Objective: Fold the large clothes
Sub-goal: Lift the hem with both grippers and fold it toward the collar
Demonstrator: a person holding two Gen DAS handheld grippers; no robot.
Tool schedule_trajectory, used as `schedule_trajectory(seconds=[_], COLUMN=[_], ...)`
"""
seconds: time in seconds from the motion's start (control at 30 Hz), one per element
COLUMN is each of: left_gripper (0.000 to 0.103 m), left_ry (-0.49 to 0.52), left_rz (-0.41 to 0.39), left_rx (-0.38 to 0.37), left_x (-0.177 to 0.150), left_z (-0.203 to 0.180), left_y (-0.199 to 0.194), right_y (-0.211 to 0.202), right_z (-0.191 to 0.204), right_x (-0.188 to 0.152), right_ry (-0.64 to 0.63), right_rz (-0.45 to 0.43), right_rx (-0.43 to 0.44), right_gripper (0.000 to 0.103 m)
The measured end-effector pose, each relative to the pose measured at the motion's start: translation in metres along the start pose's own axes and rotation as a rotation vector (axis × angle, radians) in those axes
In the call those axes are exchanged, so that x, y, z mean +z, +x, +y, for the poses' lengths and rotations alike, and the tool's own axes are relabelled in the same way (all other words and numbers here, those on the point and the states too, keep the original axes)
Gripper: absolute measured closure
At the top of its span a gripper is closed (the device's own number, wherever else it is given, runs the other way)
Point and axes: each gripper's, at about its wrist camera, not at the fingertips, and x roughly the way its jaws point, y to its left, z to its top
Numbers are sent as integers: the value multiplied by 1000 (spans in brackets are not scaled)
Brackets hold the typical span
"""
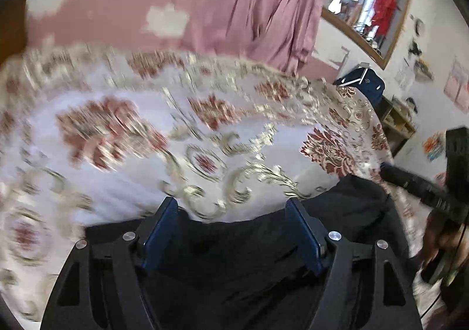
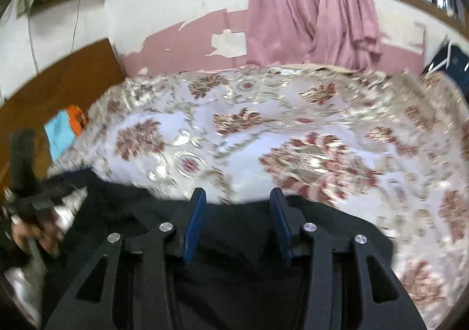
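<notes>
A black garment [image 1: 234,245] lies on the near edge of a bed with a white, red and gold floral cover [image 1: 146,113]. My left gripper [image 1: 233,213] is open, its blue pads wide apart above the garment's far edge, holding nothing. My right gripper [image 2: 237,204] is also open over the same black garment [image 2: 234,236], at its far edge. The right gripper's black body [image 1: 422,189] shows at the right of the left wrist view. The left gripper and the hand that holds it [image 2: 32,201] show at the left of the right wrist view. Both views are motion-blurred.
Pink curtains [image 2: 310,8] hang at the wall behind the bed. A wooden headboard [image 2: 58,87] stands at the left, with blue and orange cloth [image 2: 63,131] beside it. A dark blue bag [image 1: 363,84] and a small shelf [image 1: 395,122] stand past the bed's right corner.
</notes>
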Motion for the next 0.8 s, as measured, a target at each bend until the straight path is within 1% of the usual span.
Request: schedule_trajectory(seconds=[0.03, 0.07, 0.1, 0.13, 0.17, 0.2, 0.23, 0.27, 0.3, 0.33, 0.4, 0.47, 0.5, 0.57, 0.63, 0.67, 0.77, 0.8], left_gripper=[29, 31, 31, 36, 41, 50, 57, 60, 67, 71, 72, 72, 72, 72, 71, 72, 72, 72], left_ry=[-24, -37, -28, -3, 49, 103, 160, 229, 261, 306, 376, 396, 400, 434, 477, 481, 453, 441], left_rz=[27, 52, 73, 85, 94, 111, 141, 193, 225, 273, 309, 352, 371, 403, 413, 412, 395, 389], left_rx=[-29, -74, -110, -144, -177, -193, -201, -202, -197, -197, -187, -175, -160, -101, -35, -21, -4, -3], left_x=[0, -2, -6, -10, -18, -24, -31, -42, -47, -56, -63, -65, -66, -70, -75, -76, -77, -77], left_z=[0, -1, -4, -9, -16, -23, -29, -37, -40, -45, -53, -57, -59, -65, -73, -73, -68, -66], left_y=[9, 17, 23, 26, 27, 28, 32, 38, 42, 47, 53, 63, 68, 83, 96, 100, 109, 110], right_y=[12, 24, 29, 34, 37, 40, 42, 45, 47, 47, 51, 53, 56, 65, 74, 80, 89, 91], right_z=[6, 11, 16, 24, 32, 38, 42, 44, 44, 43, 38, 35, 35, 36, 40, 39, 33, 30], right_x=[2, 1, -2, -7, -15, -24, -30, -38, -44, -49, -56, -59, -59, -62, -66, -68, -72, -73], right_ry=[-1, -17, -39, -77, -130, -184, -226, -264, -292, -307, -320, -323, -322, -333, -363, -362, -326, -311], right_rz=[29, 74, 104, 135, 173, 211, 249, 286, 316, 344, 395, 426, 439, 462, 470, 466, 430, 411], right_rx=[13, 37, 42, 45, 41, 30, 14, 4, -6, -11, -15, -25, -31, -52, -75, -83, -77, -78], right_gripper=[63, 63, 66, 73, 77, 82, 84, 86, 88, 89, 90, 92, 92, 92, 93, 93, 93, 96])
